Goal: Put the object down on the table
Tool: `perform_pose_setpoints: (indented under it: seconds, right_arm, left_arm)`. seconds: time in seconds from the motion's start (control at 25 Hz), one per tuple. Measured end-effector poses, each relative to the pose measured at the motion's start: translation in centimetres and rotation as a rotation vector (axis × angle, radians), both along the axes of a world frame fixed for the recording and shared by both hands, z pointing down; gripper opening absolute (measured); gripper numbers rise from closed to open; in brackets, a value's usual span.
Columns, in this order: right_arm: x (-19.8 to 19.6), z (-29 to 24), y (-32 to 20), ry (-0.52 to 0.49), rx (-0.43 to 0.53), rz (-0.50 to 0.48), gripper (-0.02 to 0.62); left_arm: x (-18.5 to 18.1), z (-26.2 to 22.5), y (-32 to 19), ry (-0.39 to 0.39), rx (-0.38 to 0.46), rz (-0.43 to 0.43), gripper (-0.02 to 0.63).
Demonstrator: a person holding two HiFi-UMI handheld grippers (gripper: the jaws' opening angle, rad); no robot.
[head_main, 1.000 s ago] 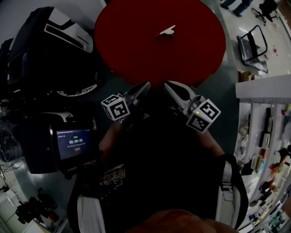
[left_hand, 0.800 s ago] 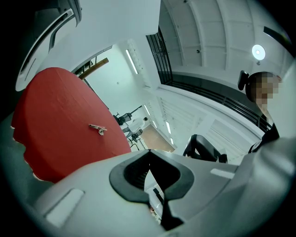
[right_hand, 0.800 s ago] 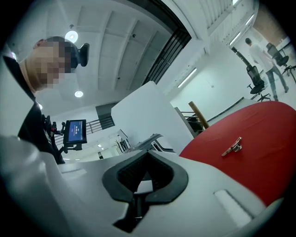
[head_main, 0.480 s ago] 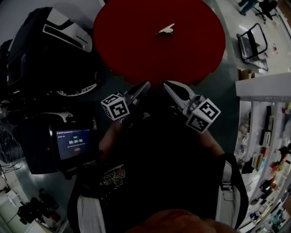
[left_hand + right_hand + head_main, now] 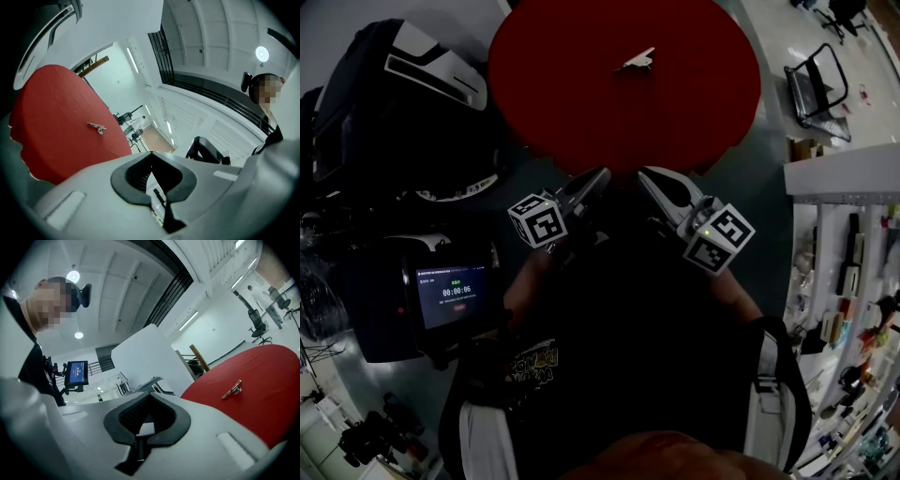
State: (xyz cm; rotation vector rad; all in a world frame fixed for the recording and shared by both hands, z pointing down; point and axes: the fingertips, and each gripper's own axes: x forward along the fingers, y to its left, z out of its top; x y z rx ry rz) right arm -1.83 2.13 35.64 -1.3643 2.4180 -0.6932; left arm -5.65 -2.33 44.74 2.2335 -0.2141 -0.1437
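On round red bench (image 5: 581,112): small silver clip (image 5: 639,62) lying | left tool (image 5: 602,174), right tool (image 5: 645,174) closed, empty | risk: stray reach might knock it off

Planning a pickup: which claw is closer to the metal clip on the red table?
Right, slightly. Both claws hang at the red table's near edge; the right claw is almost in line with the metal clip, the left claw offset to its left.

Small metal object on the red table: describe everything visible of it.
The small metal object is slim, silvery and elongated, with a short piece jutting near one end, like a clip; finer detail is too small to tell. It lies flat, alone, near the middle of the round red table. Only the tabletop touches it.
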Motion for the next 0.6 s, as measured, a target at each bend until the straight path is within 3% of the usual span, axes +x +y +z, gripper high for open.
perform_pose_setpoints:
  seconds: [0.6]
  right_arm:
    - [-0.72,0.25,-0.23,0.008,0.004,-0.019,0.002]
  left_arm:
    - [-0.42,0.27,-0.07,-0.004,0.0,-0.003,0.012]
